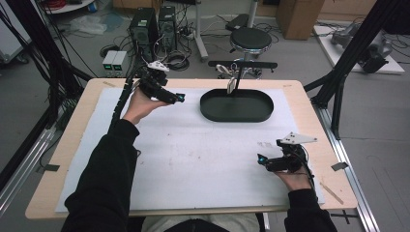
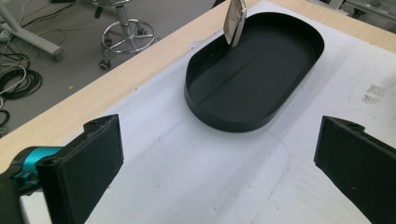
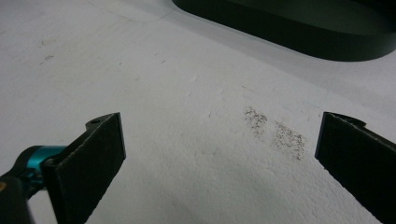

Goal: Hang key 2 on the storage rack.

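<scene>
I see the black oval tray (image 1: 237, 115) sitting on the white sheet (image 1: 193, 159) that covers the worktop (image 1: 72, 140), toward the far edge and a little right of centre. Its long axis runs left to right across the worktop in the high view, parallel to the far edge. In the left gripper view the same tray (image 2: 219, 119) lies ahead of my tongs, its long axis slanting from lower left to upper right. A thin pale strip (image 2: 234, 21) leans upright against the tray's far wall, its lower end inside the tray; I cannot tell what it is.

My left tongs (image 1: 180, 97) are lifted over the sheet just left of the tray, pointing right toward it, with the jaws wide apart and nothing between them. My right tongs (image 1: 261, 159) are low over the sheet near the front right corner, well apart from the tray, pointing left. Their jaws are also spread wide and bare, with a speckled smudge (image 3: 273, 130) on the sheet ahead of them.
</scene>
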